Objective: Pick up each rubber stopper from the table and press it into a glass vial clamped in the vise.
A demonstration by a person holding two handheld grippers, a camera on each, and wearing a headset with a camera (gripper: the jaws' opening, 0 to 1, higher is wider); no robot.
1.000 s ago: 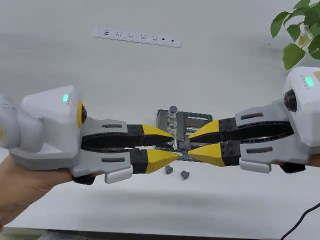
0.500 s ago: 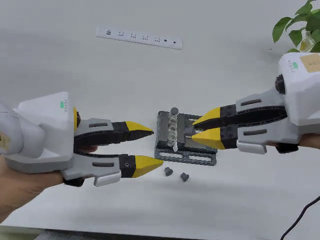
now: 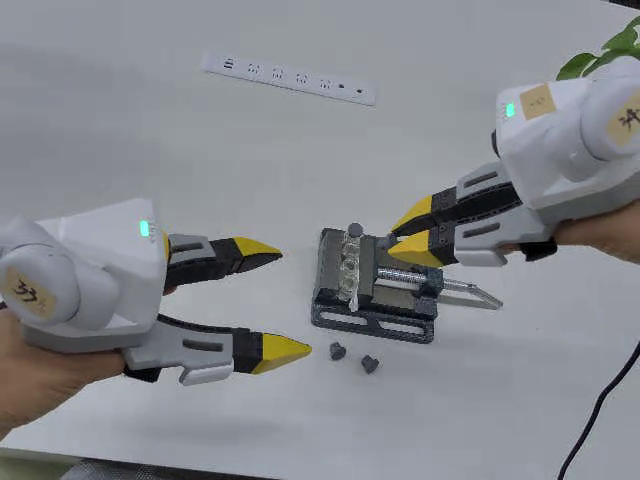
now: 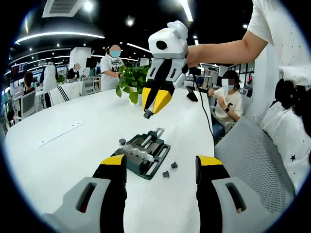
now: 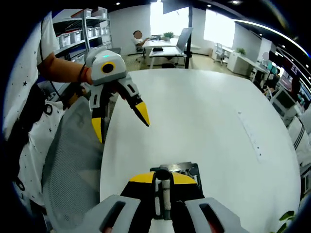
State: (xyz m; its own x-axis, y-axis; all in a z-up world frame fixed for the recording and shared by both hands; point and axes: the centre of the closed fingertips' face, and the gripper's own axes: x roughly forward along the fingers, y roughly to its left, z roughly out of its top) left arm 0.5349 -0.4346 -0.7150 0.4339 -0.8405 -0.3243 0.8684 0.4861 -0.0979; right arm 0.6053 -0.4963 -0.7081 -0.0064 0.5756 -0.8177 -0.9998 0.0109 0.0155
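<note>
Rubber stopper [image 4: 145, 115] pinched between right gripper [image 3: 392, 243] fingers above vise [image 3: 385, 302], left gripper [image 3: 294, 302] fingers wide apart; likely to squirt out or tilt if pressed off-centre onto glass vial [image 3: 348, 272].

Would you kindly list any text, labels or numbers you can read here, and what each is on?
On the left gripper, a tan sticker: handwritten marks, too blurred to read.
On the right gripper, a paper label: handwriting, also unreadable.
On the power strip: no legible print.
</note>
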